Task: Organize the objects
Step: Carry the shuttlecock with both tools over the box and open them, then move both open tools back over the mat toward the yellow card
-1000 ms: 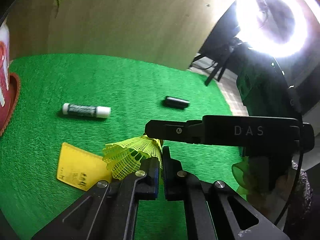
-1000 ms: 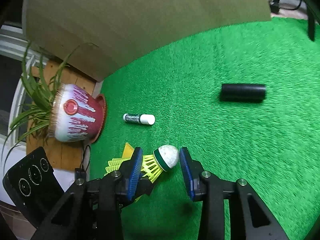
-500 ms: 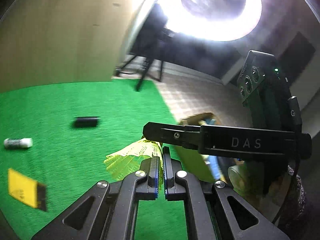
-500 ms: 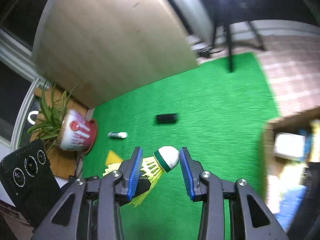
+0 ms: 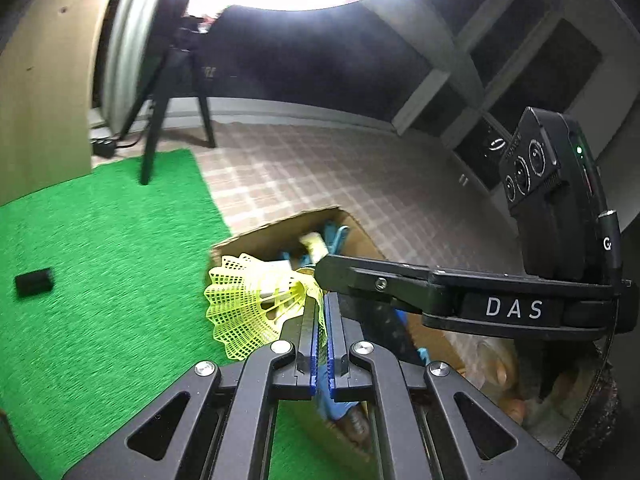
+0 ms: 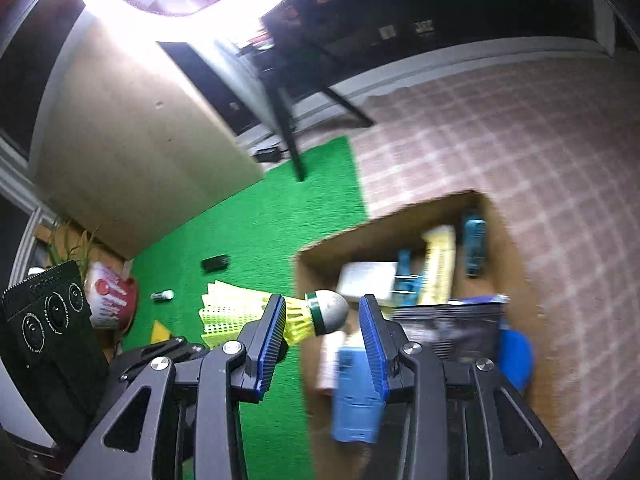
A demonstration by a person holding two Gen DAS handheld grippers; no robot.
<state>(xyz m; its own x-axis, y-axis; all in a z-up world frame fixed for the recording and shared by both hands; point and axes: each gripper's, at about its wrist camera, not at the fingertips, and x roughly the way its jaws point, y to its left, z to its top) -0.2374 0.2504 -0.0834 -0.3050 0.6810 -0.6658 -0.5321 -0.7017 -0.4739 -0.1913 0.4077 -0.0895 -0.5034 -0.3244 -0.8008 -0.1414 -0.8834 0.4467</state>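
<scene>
- Left gripper (image 5: 322,312): jaws pressed nearly together, pinching the thin yellow skirt of a shuttlecock (image 5: 252,304) near its cork end; the mesh skirt flares out to the left of the fingers.
- Right gripper (image 6: 322,320): jaws spread wide, the shuttlecock's (image 6: 296,314) grey-white cork sitting in the gap between the blue pads. The left pad lies against the skirt; whether either pad touches the cork cannot be told.
- Shuttlecock position: held in the air at the near-left edge of an open cardboard box (image 6: 320,246), cork pointing over the box.
- Cardboard box: stands on the tiled floor just right of the green turf mat (image 6: 256,236). It already holds several things, among them a blue item, a white flat pack and a dark bag; blur hides what they are exactly.
- Left on the mat: a black cylinder (image 6: 215,264), a small white-capped tube (image 6: 162,295) and a yellow card (image 6: 161,332), all well apart from the box.
- Far left: a red-and-white plant pot (image 6: 110,300) beside the mat.
- Progress, as a judgement: sorting is well under way; this shuttlecock awaits release into the box, and three loose items remain.
</scene>
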